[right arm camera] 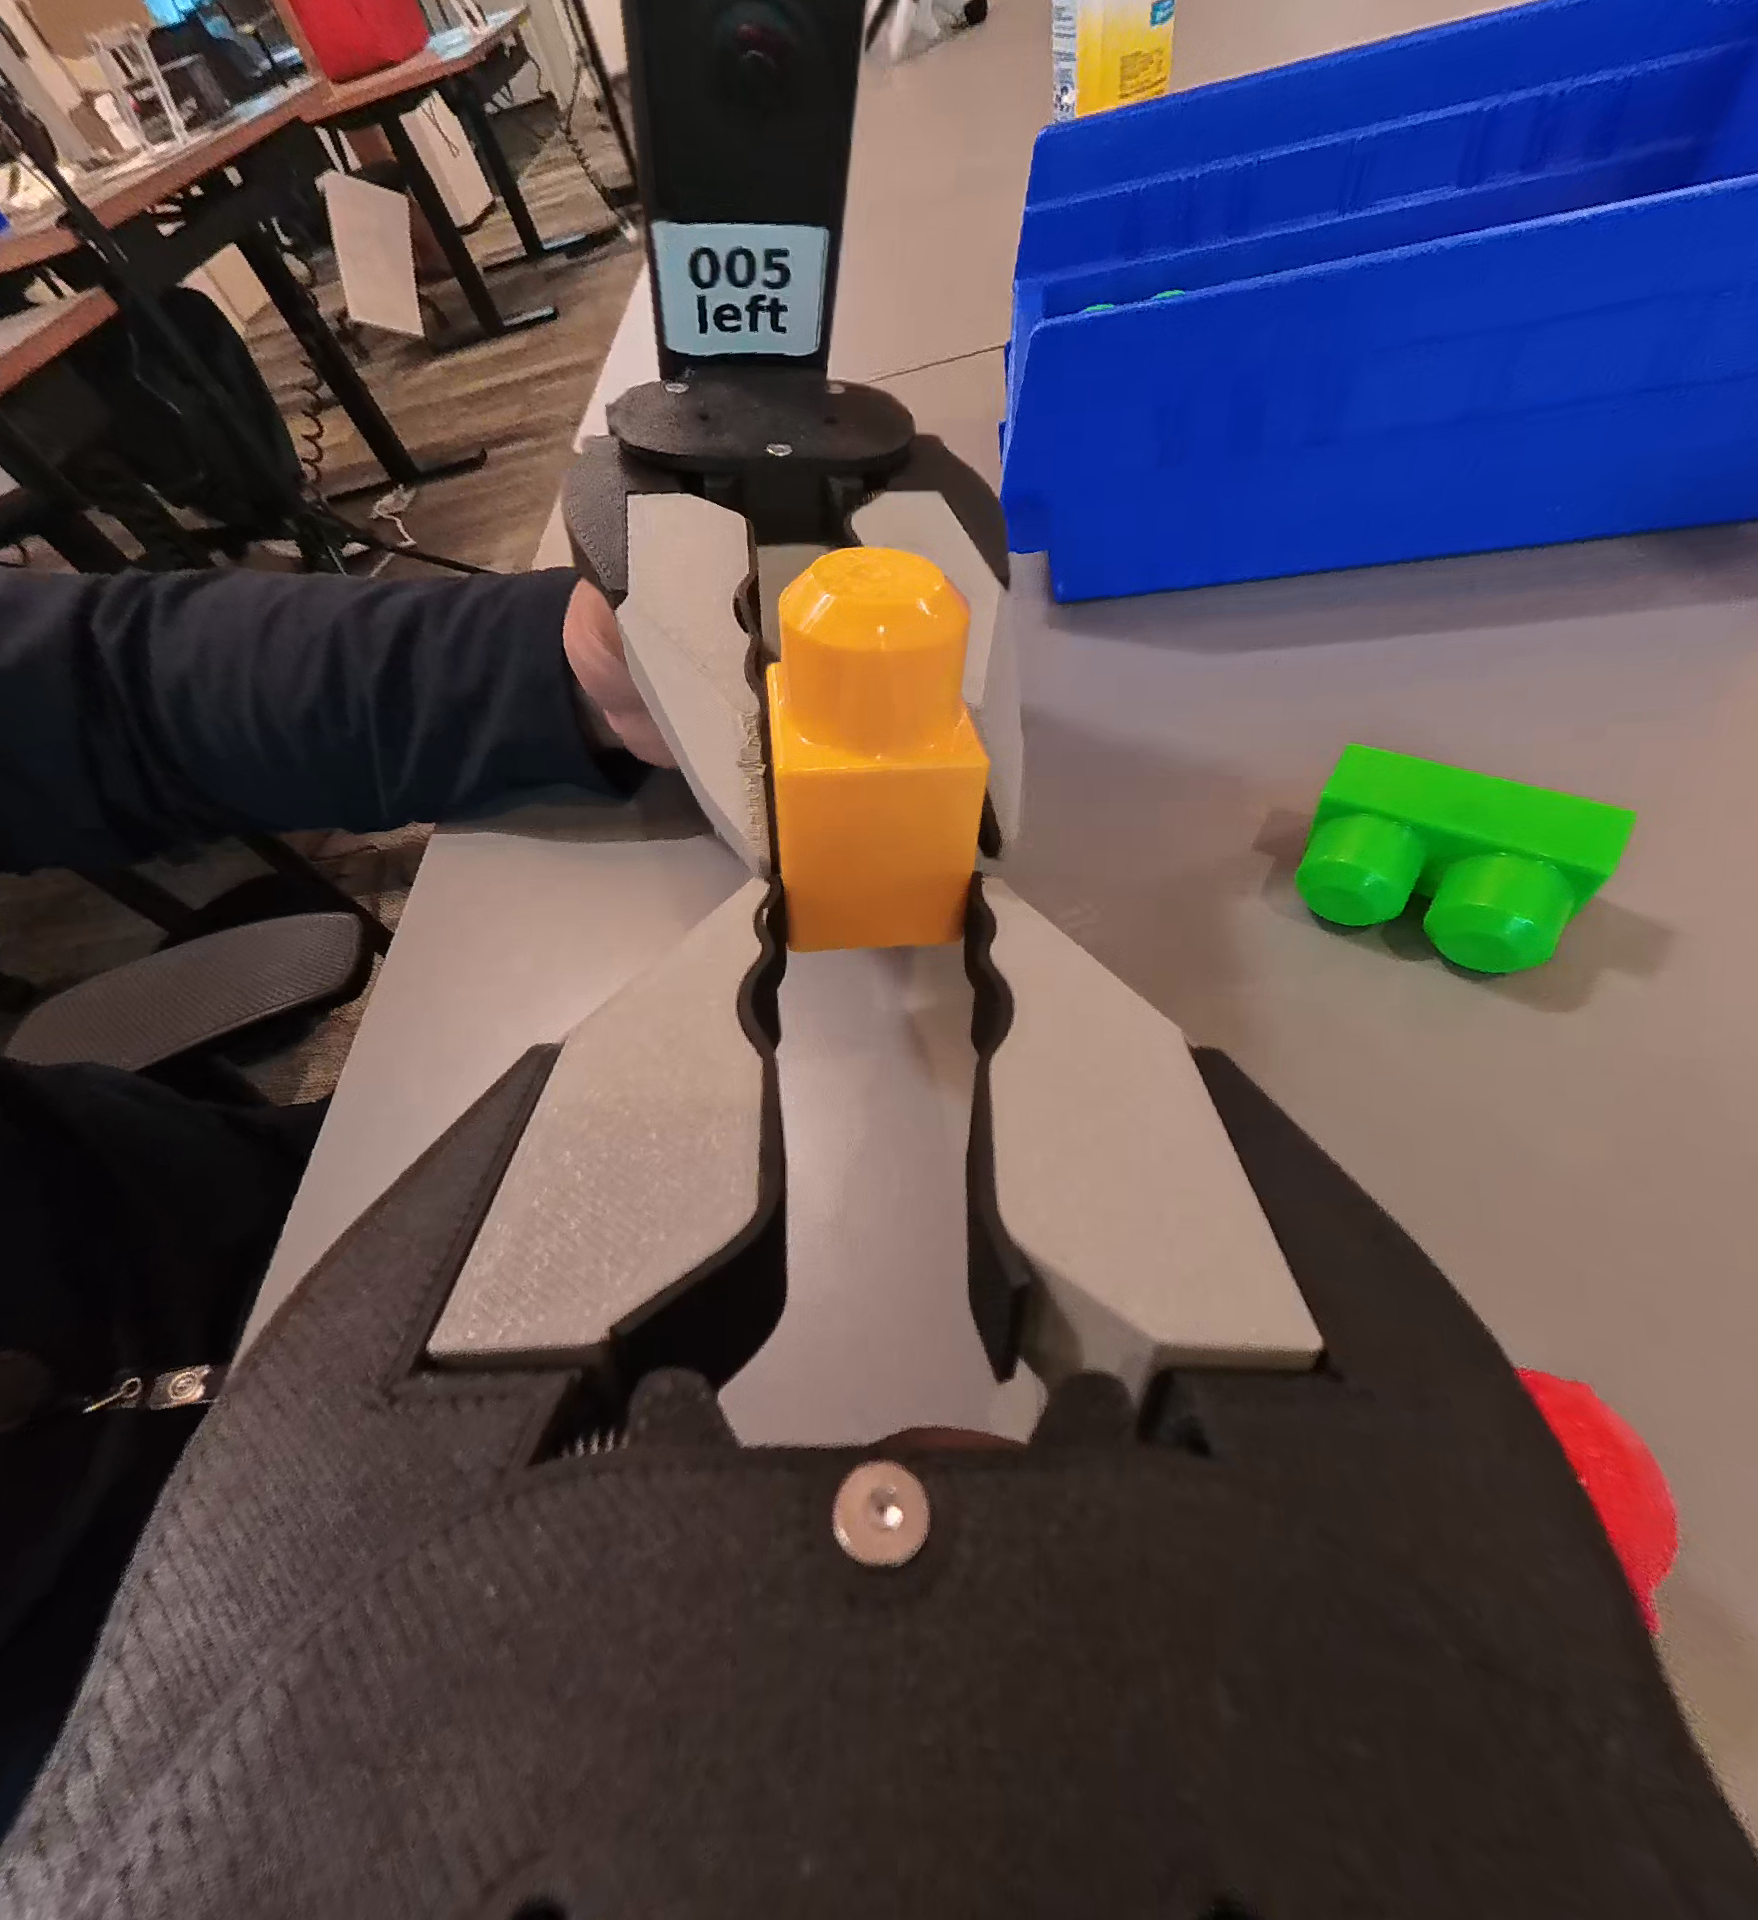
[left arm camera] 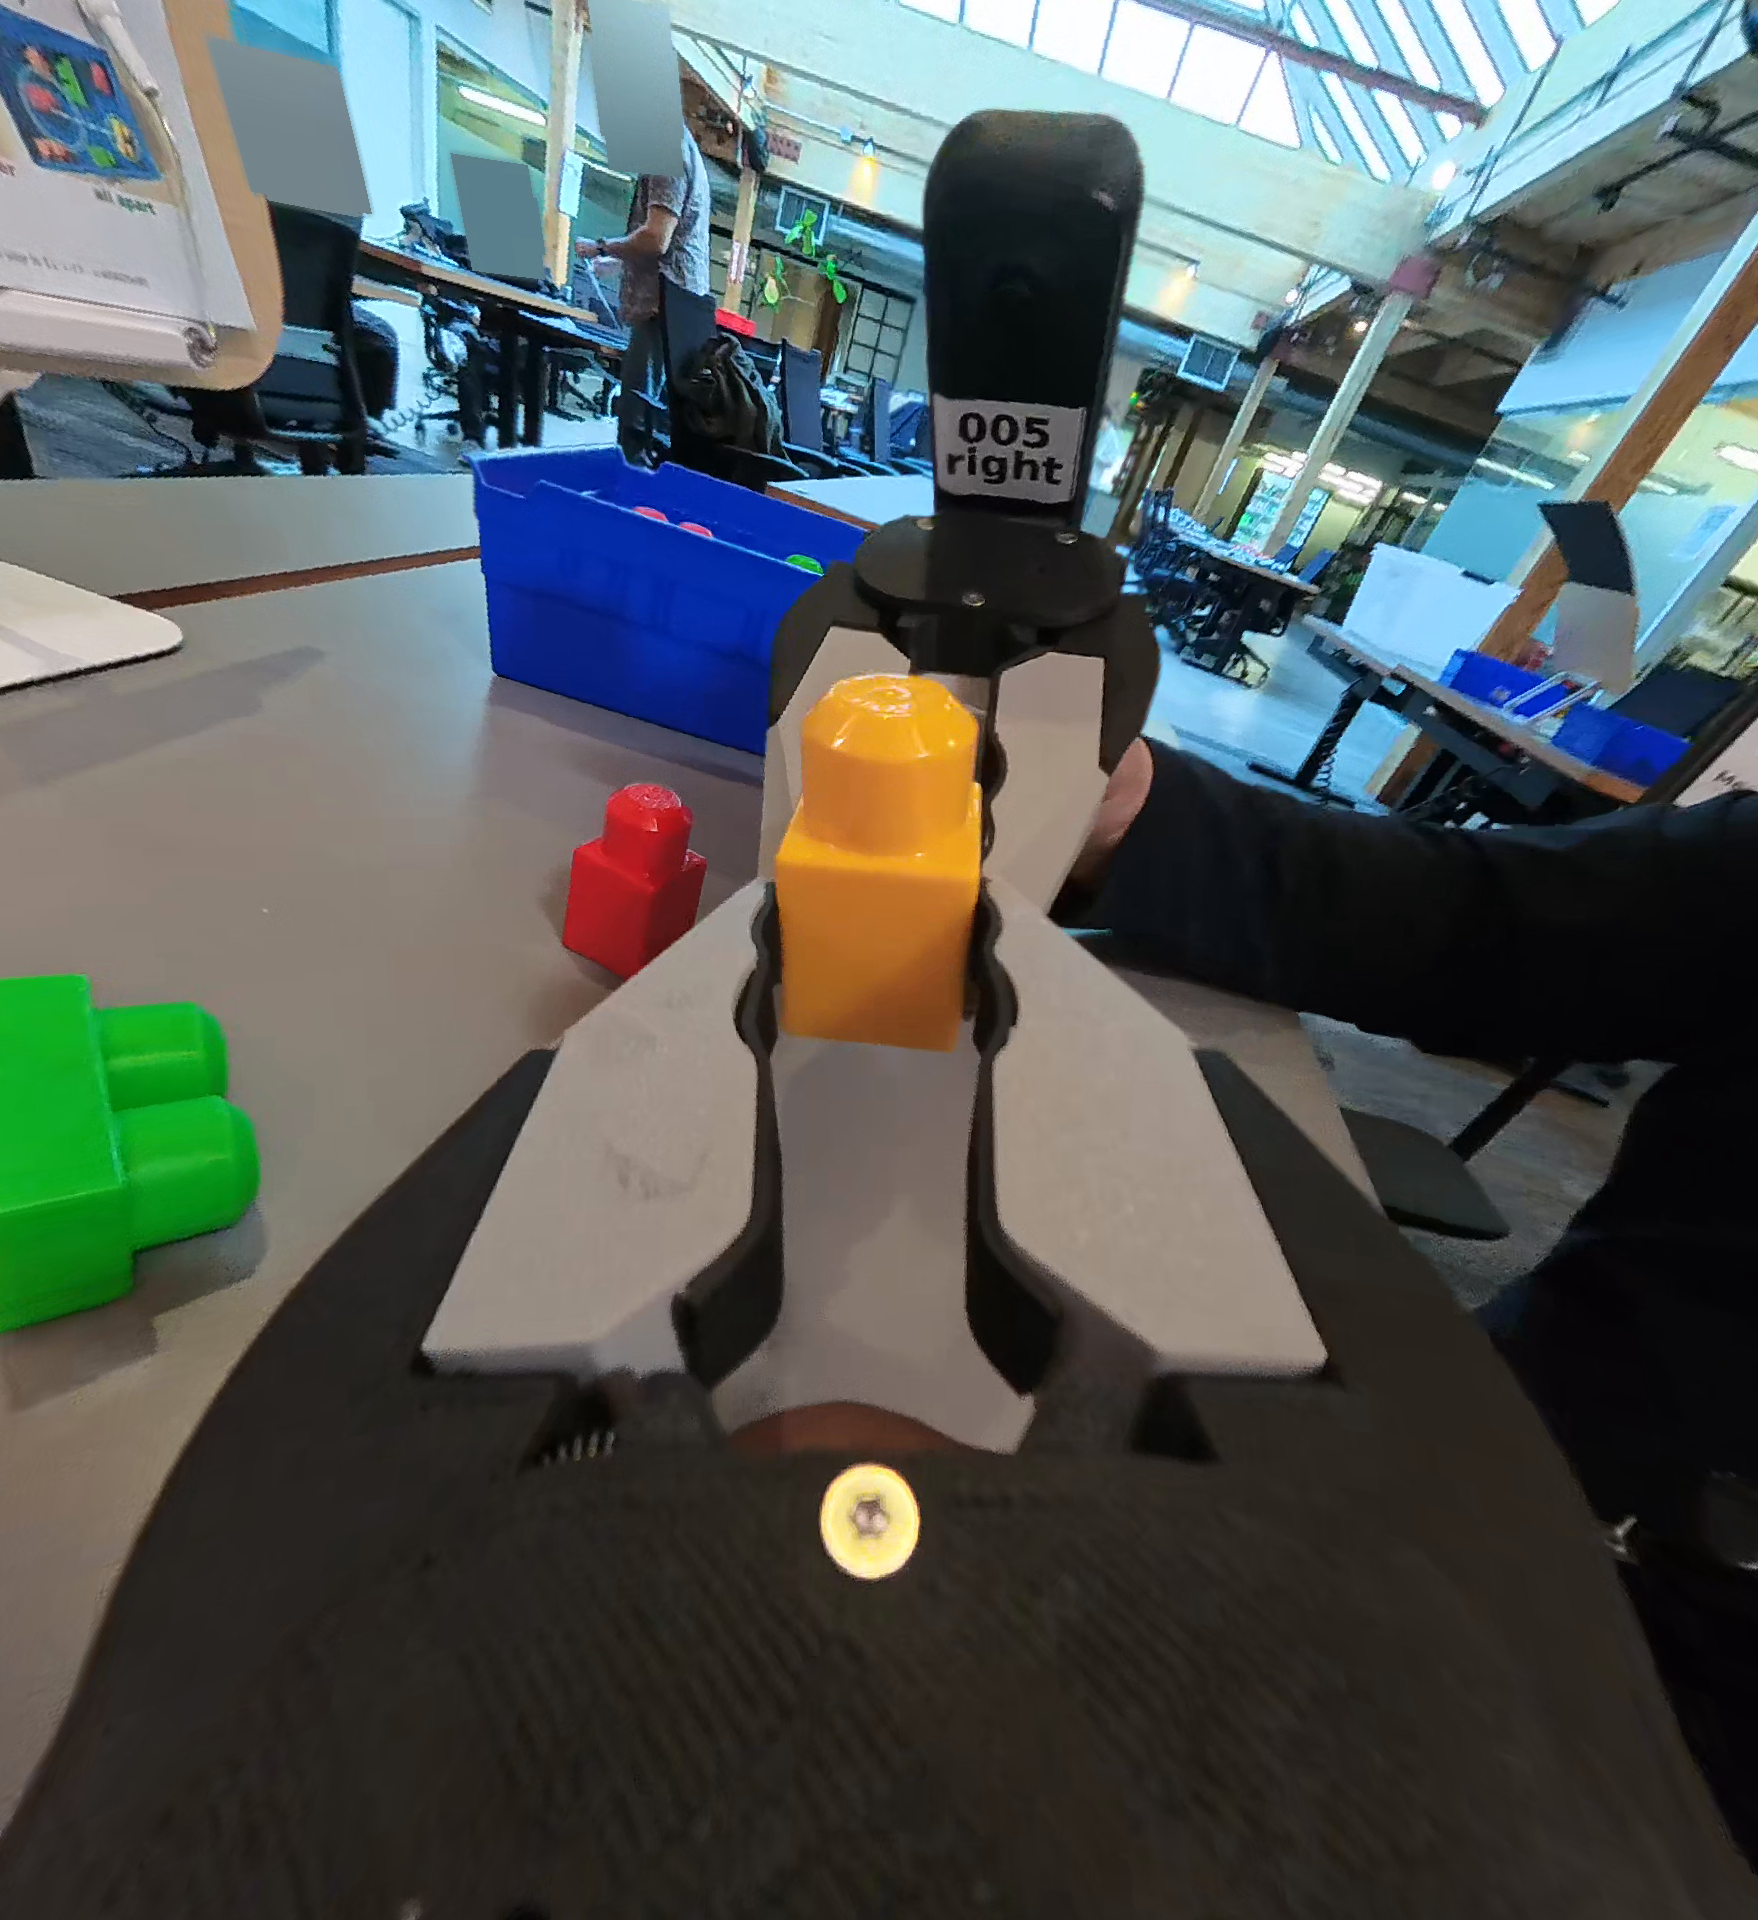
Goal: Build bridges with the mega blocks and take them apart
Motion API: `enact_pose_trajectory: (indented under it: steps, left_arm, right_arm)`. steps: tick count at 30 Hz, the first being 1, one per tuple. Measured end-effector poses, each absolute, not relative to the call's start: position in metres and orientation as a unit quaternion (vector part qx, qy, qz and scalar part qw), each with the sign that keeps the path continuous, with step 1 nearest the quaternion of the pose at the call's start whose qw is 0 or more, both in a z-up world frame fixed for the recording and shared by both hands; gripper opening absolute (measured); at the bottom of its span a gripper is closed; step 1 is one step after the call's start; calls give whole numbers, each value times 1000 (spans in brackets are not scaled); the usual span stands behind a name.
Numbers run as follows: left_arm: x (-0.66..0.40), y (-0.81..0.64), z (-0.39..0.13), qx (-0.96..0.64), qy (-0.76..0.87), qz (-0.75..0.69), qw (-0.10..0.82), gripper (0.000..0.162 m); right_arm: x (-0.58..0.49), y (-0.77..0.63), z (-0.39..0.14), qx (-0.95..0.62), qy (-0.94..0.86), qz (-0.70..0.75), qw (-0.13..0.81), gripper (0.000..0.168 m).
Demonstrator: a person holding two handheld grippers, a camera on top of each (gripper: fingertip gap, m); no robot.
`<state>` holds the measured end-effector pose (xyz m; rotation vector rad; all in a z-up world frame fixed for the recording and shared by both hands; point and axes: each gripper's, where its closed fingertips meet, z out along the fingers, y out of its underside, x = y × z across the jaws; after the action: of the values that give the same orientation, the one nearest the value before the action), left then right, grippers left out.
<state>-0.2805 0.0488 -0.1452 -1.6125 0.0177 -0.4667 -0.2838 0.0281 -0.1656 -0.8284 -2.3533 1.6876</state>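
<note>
The orange block [left arm camera: 875, 894] is pinched by two claws at once. In the left wrist view, the left claw [left arm camera: 875, 966] is pressed onto the two sides of the block, right at its tips. In the right wrist view, the right claw [right arm camera: 875, 914] is pressed onto the same block [right arm camera: 875, 769] from the other way. The block is held upright between the two sets of tips, with its one round bump on top. Whether its bottom is touching the grey table [left arm camera: 335, 790] cannot be told.

A little way to the left of the left claw, a green block [left arm camera: 75, 1143] with two bumps is lying on its side. Just past the left claw's tips, to the left, a small red block [left arm camera: 636, 883] is standing up. Farther off, behind the right claw, a blue bin [left arm camera: 626, 623] is seen, with some more blocks peeking out inside it.

No bridge is built on the table. All the blocks there are apart. So this looks like a hand-over of one block from claw to claw, but it cannot be told if building or taking apart is going on.

For the next move, one claw needs to be let go while the other is kept tight. The block should be kept straight, so it is not dropped or twisted.
</note>
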Motion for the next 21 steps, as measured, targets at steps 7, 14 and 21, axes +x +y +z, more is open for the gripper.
enact_pose_trajectory:
  steps: [7, 14, 21]
  left_arm:
    - [-308, 24, -148, -746, -3, -125, 654, 34]
    - [-333, 0, -144, -729, -69, -128, 669, 34]
    - [-344, -9, -136, -720, -90, -109, 679, 34]
  right_arm:
    - [-294, 50, -164, -307, -773, 549, 85, 33]
    - [-349, 96, -188, -315, -842, 351, 261, 42]
    - [-395, 72, -178, -111, -903, 237, 342, 40]
